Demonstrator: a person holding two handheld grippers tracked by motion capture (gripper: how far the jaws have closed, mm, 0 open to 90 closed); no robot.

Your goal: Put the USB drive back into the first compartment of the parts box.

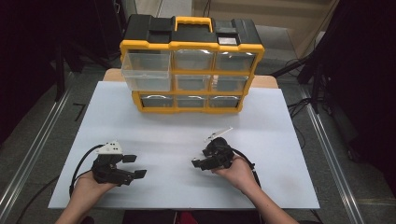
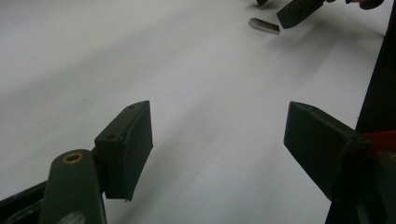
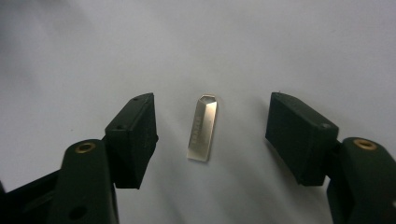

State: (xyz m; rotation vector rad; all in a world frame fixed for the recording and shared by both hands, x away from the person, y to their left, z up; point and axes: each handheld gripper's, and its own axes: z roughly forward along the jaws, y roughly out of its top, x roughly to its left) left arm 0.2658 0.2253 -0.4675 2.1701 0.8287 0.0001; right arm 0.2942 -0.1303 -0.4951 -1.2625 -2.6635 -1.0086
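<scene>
Right gripper (image 3: 212, 135) low over white table (image 1: 154, 121), jaws apart either side of small metal USB stick (image 3: 202, 128), not touching it, left gripper (image 2: 219, 154) wide, empty, yellow drawer organizer (image 1: 191, 70) behind.

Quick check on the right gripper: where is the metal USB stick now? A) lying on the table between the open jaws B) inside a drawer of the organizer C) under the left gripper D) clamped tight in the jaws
A: the USB stick lies flat on the white table, with a gap on each side to the jaws of the right gripper.
</scene>
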